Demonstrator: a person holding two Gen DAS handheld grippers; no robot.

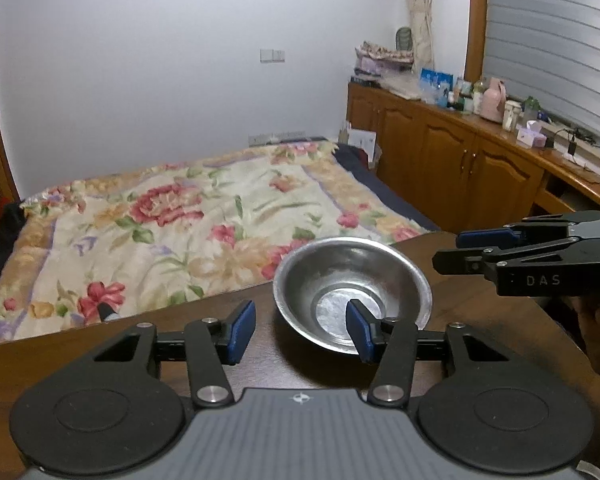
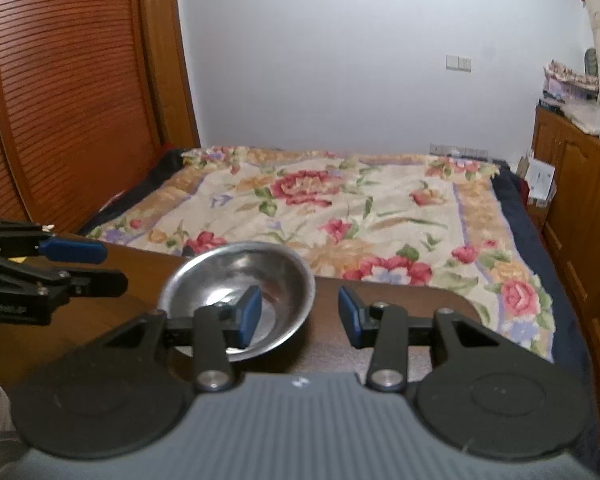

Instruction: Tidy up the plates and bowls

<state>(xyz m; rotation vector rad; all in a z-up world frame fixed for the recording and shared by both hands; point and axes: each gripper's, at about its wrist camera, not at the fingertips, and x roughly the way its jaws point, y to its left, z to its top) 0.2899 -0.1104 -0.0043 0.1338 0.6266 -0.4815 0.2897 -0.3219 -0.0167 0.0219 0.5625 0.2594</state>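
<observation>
Steel bowl (image 1: 352, 294) (on table (image 1: 228, 364)) between spread left gripper (image 1: 300, 330), spread right gripper (image 2: 300, 316).

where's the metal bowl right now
The metal bowl sits upright on the dark wooden table near its far edge by the bed, between the open left gripper and right gripper.

Floral bedspread (image 1: 204, 216) beyond wooden table (image 1: 100, 360); cluttered wooden cabinets (image 1: 440, 152) right.

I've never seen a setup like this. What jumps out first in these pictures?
A shiny metal bowl sits upright on a dark wooden table, with black, blue-tipped left tongs and right tongs open on either side of it, holding nothing. Behind the table lies a bed with a bright floral blanket.
</observation>
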